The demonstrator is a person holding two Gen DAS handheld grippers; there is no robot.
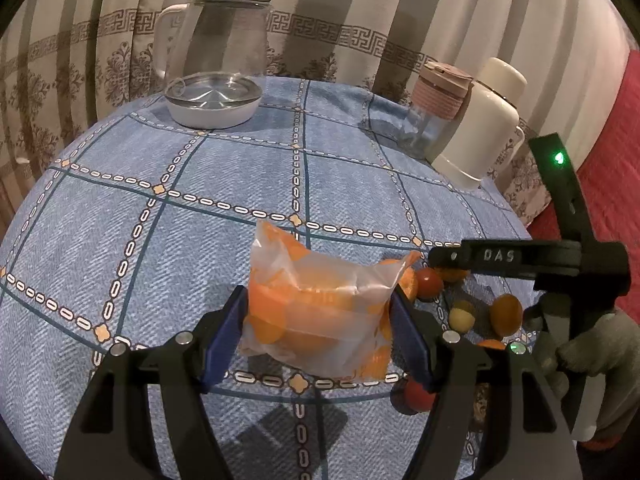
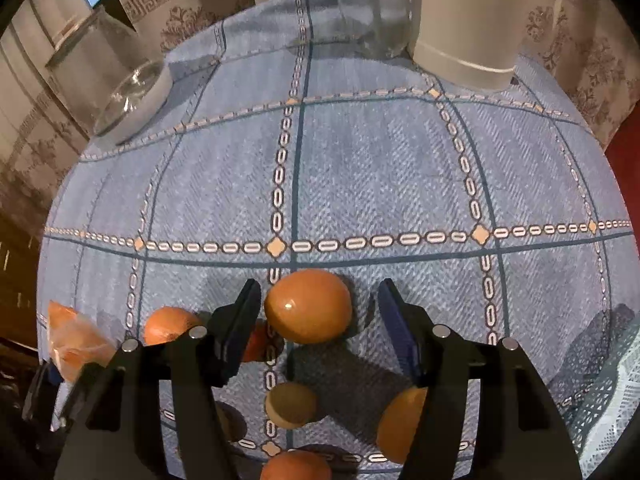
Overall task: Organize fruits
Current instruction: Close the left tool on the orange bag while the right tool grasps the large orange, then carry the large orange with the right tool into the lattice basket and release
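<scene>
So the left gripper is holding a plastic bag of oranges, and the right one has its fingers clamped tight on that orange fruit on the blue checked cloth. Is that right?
Not quite. The right gripper is not clamped: in the right wrist view its fingers stand apart on either side of the orange fruit, with a clear gap on the right. The rest holds: the left gripper holds the plastic bag of oranges on the blue checked cloth.

Blue tablecloth [image 2: 360,168] gridded with white chain links and peach diamonds; orange-printed clear bag [image 1: 320,312]; beige curtain [image 1: 360,20] at twelve o'clock, brown key-pattern band
</scene>
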